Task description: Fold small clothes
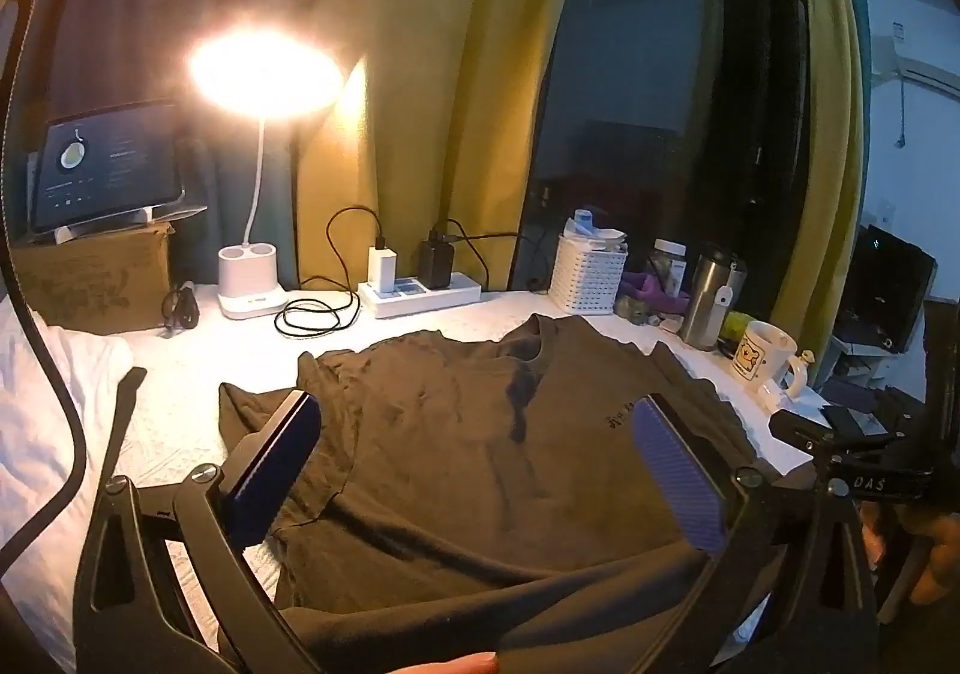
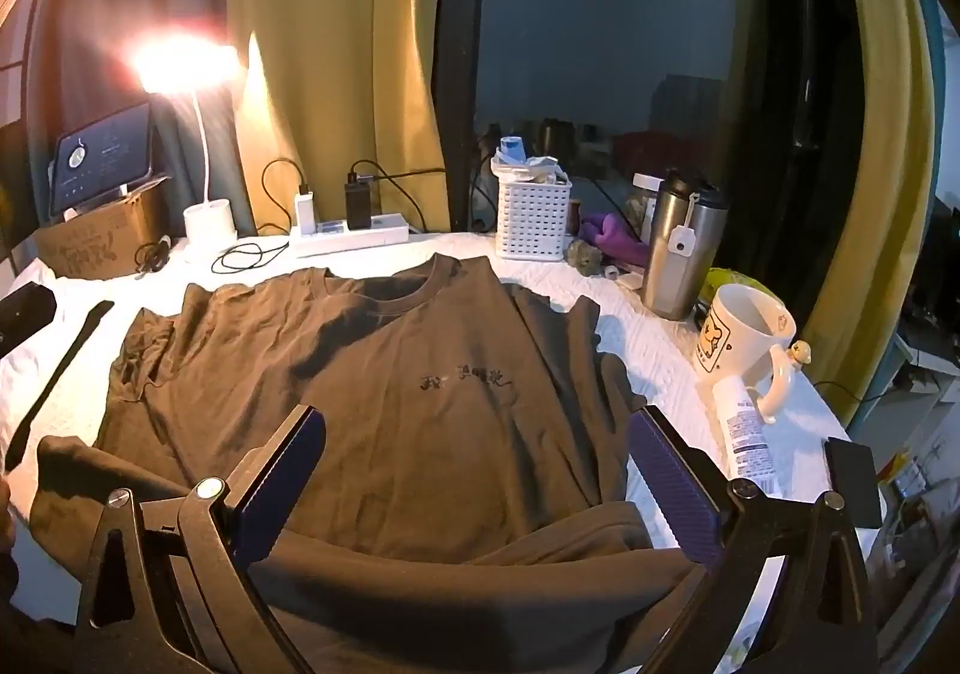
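Brown cotton T-shirt (image 2: 384, 374) lies face up and mostly spread on the white quilted tabletop (image 2: 654, 350), its near hem doubled back; by my judgement folding has barely begun. Left gripper (image 1: 480, 470) and right gripper (image 2: 480, 482) hover above its lower half, jaws fully apart, gripping nothing.

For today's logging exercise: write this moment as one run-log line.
stage: pre-fold | dark brown cotton T-shirt: flat | left claw: open | right claw: open
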`<state>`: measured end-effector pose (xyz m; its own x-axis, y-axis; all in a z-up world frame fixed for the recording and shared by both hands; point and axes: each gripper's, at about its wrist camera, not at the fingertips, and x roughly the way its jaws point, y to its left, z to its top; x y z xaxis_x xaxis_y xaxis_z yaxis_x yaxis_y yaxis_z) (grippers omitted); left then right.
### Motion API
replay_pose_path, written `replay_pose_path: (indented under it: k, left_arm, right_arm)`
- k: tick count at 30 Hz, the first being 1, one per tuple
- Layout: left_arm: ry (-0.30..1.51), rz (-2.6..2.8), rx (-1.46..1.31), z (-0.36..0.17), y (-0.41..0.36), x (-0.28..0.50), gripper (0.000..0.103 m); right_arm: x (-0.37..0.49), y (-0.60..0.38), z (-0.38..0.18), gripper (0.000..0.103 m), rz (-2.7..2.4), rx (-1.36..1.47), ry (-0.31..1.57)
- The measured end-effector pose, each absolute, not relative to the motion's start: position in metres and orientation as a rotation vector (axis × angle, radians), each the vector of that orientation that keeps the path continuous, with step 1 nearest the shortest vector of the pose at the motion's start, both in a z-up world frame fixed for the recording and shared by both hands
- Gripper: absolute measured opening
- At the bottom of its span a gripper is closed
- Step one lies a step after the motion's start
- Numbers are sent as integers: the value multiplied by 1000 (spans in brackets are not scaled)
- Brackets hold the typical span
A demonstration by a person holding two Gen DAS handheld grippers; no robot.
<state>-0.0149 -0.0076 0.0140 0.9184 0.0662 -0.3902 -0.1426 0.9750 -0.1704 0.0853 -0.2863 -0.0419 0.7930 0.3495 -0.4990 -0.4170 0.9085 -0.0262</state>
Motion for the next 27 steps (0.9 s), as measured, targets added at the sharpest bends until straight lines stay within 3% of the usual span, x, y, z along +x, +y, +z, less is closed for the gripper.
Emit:
replay_pose_path:
  k: [27]
  left_arm:
    - [403,129,-215,9,0,-15,102]
  right_arm:
    - [85,-290,-35,101,415,-139,504]
